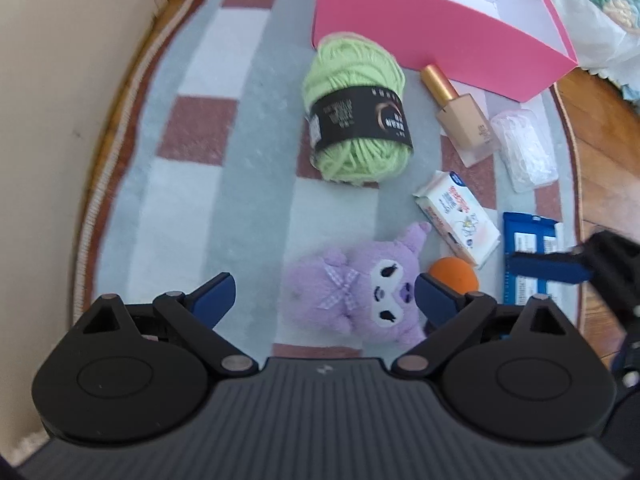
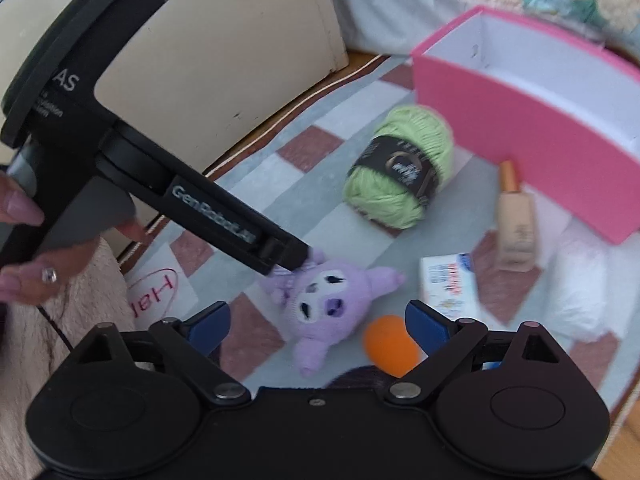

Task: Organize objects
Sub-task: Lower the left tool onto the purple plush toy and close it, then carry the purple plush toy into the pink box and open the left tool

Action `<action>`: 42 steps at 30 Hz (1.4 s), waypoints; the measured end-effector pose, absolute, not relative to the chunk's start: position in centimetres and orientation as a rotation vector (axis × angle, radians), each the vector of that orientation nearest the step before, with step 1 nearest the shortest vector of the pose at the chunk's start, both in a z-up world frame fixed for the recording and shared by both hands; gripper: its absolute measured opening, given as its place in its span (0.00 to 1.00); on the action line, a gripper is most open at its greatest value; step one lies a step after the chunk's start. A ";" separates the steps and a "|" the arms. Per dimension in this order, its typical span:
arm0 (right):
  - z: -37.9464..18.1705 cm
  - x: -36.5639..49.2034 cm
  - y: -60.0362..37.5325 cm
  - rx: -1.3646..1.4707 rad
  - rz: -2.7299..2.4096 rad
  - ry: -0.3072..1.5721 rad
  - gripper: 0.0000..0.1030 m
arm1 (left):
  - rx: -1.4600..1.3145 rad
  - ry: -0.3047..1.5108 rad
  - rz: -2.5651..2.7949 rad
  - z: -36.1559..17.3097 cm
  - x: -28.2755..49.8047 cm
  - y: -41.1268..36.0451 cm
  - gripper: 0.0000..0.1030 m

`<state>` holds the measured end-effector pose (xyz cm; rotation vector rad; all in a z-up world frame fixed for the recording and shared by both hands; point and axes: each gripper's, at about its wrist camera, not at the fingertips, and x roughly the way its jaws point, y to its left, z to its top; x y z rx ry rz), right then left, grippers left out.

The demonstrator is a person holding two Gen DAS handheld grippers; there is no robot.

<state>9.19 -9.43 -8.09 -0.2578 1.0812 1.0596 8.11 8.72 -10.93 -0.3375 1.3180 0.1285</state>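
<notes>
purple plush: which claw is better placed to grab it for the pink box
Left. The left claw is open with the purple plush right between its fingers. The right claw is open too but hangs over both plush and orange ball. The pink box is empty.

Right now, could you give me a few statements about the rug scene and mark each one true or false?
1. The pink box already holds the green yarn. False: the yarn lies on the rug in front of the box.
2. The left gripper is open above the purple plush toy. True.
3. The foundation bottle stands upright. False: it lies on its side beside the box.
4. The orange ball sits beside the plush toy. True.
5. The right gripper holds the tissue pack. False: its jaws are open and empty.
</notes>
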 end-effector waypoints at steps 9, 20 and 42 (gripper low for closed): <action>-11.2 9.2 -6.8 -0.259 1.086 1.170 0.86 | -0.399 1.326 0.125 -13.8 8.3 10.0 0.78; -13.8 8.6 -5.0 -0.303 0.978 1.259 0.83 | -0.483 1.315 0.117 -16.0 8.1 11.0 0.58; -13.5 7.8 -6.5 -0.304 0.909 1.080 0.52 | -0.754 1.167 0.113 -15.4 5.3 11.4 0.51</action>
